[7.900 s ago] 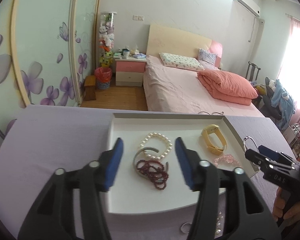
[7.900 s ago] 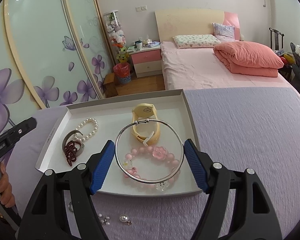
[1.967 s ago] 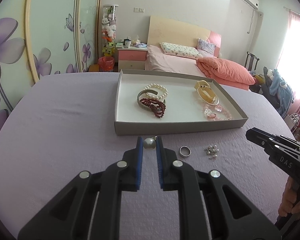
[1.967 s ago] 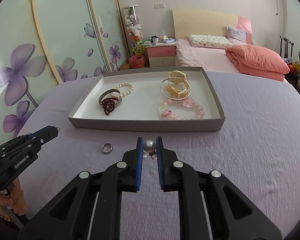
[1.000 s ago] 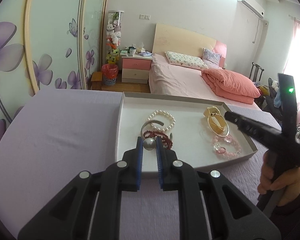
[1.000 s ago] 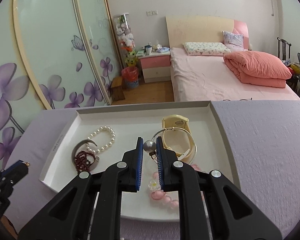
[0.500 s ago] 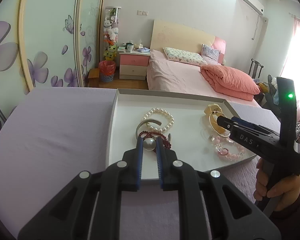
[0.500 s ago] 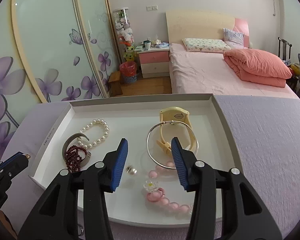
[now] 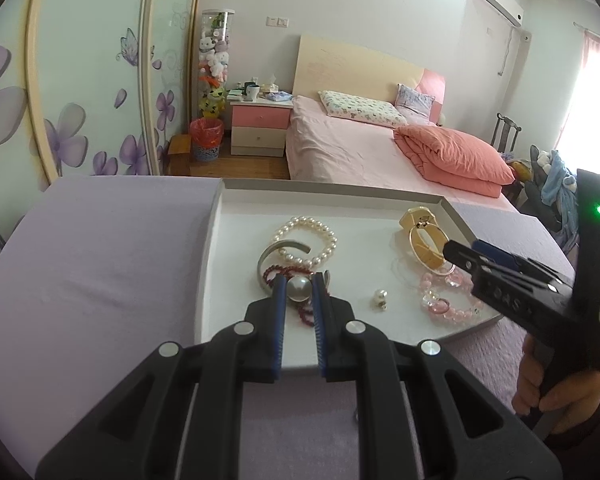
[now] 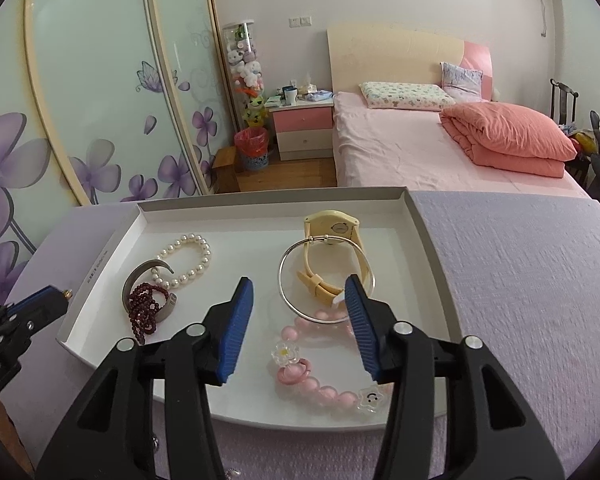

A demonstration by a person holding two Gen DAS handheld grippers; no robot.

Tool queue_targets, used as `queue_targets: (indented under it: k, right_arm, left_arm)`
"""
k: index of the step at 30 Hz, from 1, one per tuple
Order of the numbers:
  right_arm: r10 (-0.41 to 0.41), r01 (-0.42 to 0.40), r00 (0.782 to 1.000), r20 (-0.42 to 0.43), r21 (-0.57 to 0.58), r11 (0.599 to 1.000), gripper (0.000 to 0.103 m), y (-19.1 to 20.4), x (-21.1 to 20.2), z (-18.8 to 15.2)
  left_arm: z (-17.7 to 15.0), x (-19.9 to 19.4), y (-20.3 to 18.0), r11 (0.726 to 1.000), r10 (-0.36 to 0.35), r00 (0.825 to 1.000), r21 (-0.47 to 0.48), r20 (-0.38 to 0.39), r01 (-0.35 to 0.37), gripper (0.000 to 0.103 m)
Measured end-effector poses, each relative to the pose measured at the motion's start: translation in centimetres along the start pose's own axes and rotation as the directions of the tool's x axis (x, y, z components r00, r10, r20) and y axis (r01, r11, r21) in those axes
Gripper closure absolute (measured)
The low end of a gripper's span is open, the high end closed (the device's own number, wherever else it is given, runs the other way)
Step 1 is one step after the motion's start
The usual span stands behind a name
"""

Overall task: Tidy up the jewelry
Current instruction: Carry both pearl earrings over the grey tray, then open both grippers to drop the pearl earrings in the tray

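Bedroom bench under lilac cloth is carrying the white tray (image 9: 214, 216). Left hand-held gripper (image 9: 299, 294) is pinching a pearl earring (image 9: 299, 290) above it; right hand-held gripper (image 10: 300, 312) is hanging released. Dropped here, the earring risks tangling in the red beads (image 9: 278, 272).

Counter (image 10: 532, 280): covered in a lilac textured cloth, surface flat, seen in both wrist views. One white shallow tray (image 10: 428, 236) rests directly on it, grey outer walls, its near edge toward the cameras. Cloth shows slight creases left of the tray (image 9: 100, 280). At the lower left of the right wrist view, small shiny items (image 10: 156, 446) lie on the cloth just outside the tray's near wall; too small to identify.
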State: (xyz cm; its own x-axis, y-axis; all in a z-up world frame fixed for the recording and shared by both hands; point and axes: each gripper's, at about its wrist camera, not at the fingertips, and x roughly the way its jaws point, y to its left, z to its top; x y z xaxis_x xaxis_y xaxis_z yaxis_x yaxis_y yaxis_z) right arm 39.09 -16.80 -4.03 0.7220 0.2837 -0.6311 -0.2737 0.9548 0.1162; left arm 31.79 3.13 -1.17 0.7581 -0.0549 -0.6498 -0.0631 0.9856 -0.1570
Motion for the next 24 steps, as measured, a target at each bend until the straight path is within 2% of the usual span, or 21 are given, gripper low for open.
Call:
queue_targets:
  k: [7,12,19,20,23,24]
  right_arm:
    - [-0.018,0.019,0.999,0.047,-0.02,1.0,0.04,-0.3,-1.5,-0.9]
    - [-0.021,0.025,0.997,0.068,-0.051,0.998,0.038,-0.1,-1.8,-1.3]
    - [-0.002,0.006,0.998,0.067,-0.047,0.999,0.038,-0.5,-1.8,-1.5]
    - [-0.002,0.004,0.998,0.065,-0.043,0.999,0.038,-0.6,-1.8,-1.5]
    - [0.001,0.002,0.998,0.062,-0.037,0.999,0.038,-0.9,-1.9,-1.6]
    - [0.0,0.002,0.998,0.062,-0.036,0.999,0.038,-0.9,-1.9,-1.8]
  left_arm:
    - [1.7,2.9,-0.7,1.0,-0.023,0.999,-0.01,-0.027,0.023,0.09]
    - [2.7,4.9,-2.0,0.999,-0.023,0.999,0.025,-0.028,0.023,0.09]
    - [3.5,6.7,-2.9,0.999,-0.024,0.999,0.022,-0.028,0.025,0.089]
    - [3.6,6.8,-3.0,1.0,-0.022,0.999,0.02,-0.025,0.023,0.087]
    - [3.7,6.6,-3.0,1.0,-0.005,1.0,0.005,0.0,0.005,0.052]
    - [3.8,6.4,-3.0,1.0,-0.003,1.0,-0.002,0.012,0.003,0.049]
